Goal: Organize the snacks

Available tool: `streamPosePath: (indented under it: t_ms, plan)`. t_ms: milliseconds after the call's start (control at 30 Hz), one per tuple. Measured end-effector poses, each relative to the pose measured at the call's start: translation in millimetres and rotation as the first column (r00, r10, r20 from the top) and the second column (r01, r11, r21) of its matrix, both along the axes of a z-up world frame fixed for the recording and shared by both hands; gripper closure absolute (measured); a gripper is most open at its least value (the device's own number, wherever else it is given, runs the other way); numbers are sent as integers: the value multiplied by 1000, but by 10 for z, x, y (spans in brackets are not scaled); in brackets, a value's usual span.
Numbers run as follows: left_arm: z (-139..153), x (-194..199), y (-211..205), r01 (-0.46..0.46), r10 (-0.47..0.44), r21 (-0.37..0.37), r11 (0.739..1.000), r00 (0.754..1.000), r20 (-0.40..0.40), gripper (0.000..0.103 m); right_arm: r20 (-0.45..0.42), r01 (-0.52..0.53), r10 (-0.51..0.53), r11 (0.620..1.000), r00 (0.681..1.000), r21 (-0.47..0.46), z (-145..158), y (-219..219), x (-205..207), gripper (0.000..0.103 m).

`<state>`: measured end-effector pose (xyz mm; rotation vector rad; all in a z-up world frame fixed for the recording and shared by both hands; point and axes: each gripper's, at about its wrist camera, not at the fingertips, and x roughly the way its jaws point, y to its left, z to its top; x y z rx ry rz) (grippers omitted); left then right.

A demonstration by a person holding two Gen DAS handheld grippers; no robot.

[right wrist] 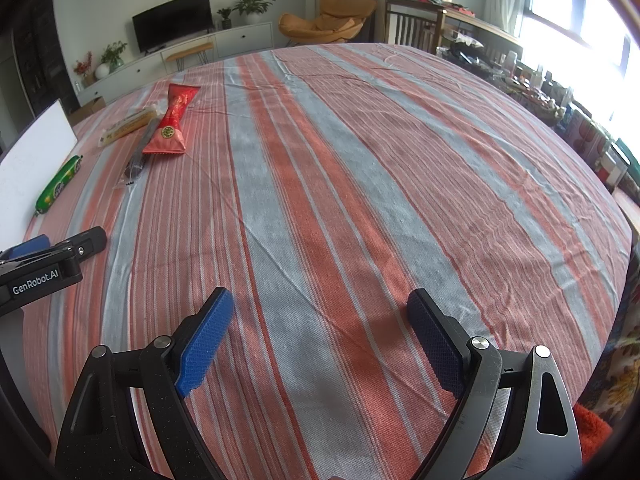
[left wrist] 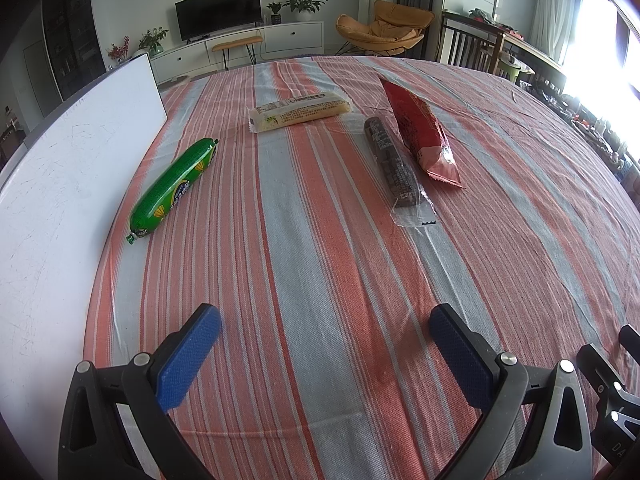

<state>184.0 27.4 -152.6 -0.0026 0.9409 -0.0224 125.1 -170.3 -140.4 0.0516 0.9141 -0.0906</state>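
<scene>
I'm hovering both the left gripper (left wrist: 325, 322) and right gripper (right wrist: 320, 308) with fingers spread empty, since the snacks (left wrist: 172, 188) are lying scattered in the upper frame of the worktop (left wrist: 320, 260).

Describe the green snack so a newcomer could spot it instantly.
Start at the white board on the left of the striped tablecloth. Right beside its edge lies the green sausage-shaped snack, ends crimped. It is the only green, round-bodied item; the other three snacks lie farther right.

Home living room: television (left wrist: 219, 10), lounge chair (left wrist: 382, 28).
</scene>
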Motion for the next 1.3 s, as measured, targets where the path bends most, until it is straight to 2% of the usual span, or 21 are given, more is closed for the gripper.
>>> streamPosePath:
  t_ms: [1300]
  plan:
    - [7, 0, 16, 22, -22, 1, 1000, 1000, -4, 0, 1, 0, 0, 1000, 1000, 0, 0, 3, 1, 11]
